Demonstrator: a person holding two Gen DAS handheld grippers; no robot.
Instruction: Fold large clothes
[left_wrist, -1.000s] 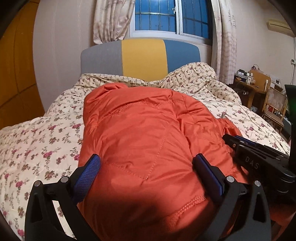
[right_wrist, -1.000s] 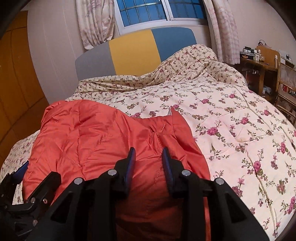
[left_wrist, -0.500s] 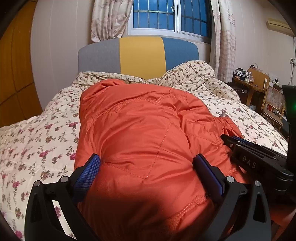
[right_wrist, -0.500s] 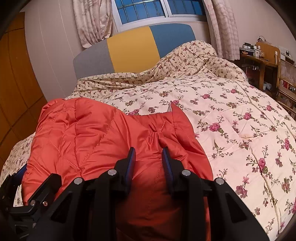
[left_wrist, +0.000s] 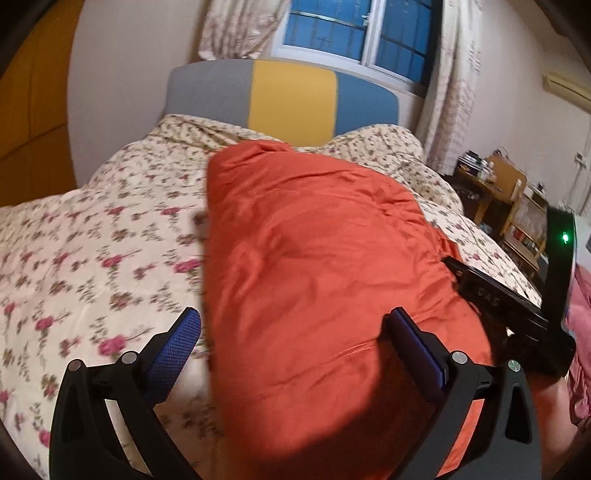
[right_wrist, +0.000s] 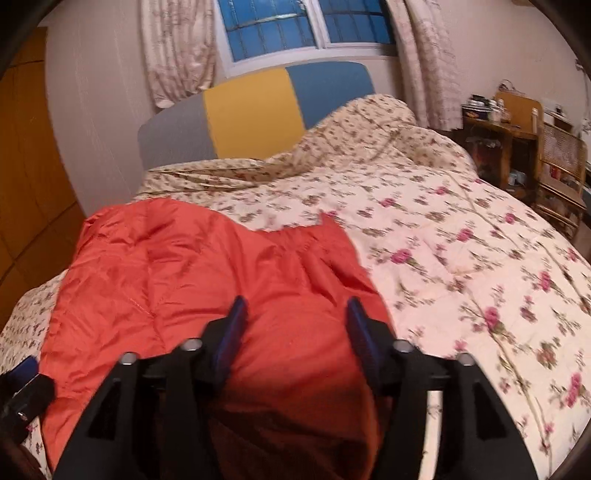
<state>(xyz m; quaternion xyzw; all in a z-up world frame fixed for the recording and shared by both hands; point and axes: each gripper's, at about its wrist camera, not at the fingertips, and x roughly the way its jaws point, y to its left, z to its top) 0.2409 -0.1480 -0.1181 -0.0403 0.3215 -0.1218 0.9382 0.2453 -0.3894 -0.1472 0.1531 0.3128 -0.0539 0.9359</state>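
An orange quilted jacket (left_wrist: 314, 258) lies folded in a puffy heap on the floral bedspread (left_wrist: 92, 258); it also shows in the right wrist view (right_wrist: 184, 280). My left gripper (left_wrist: 295, 332) is open, its blue pads wide apart over the jacket's near left edge, holding nothing. My right gripper (right_wrist: 295, 325) is open over the jacket's near right part, with the fabric bulging between the jaws but not pinched. The right gripper's body (left_wrist: 495, 295) shows at the right of the left wrist view.
The floral bedspread (right_wrist: 461, 258) spreads wide to the right of the jacket. A grey, yellow and blue headboard (left_wrist: 288, 96) stands at the far end under a window. A wooden desk and chair (right_wrist: 517, 140) stand by the bed's right side. A wooden wardrobe (right_wrist: 26, 184) is at the left.
My right gripper has opened and let go of the jacket. My left gripper has shifted left, so its left pad is now over the bedspread. Both views are blurred by motion.
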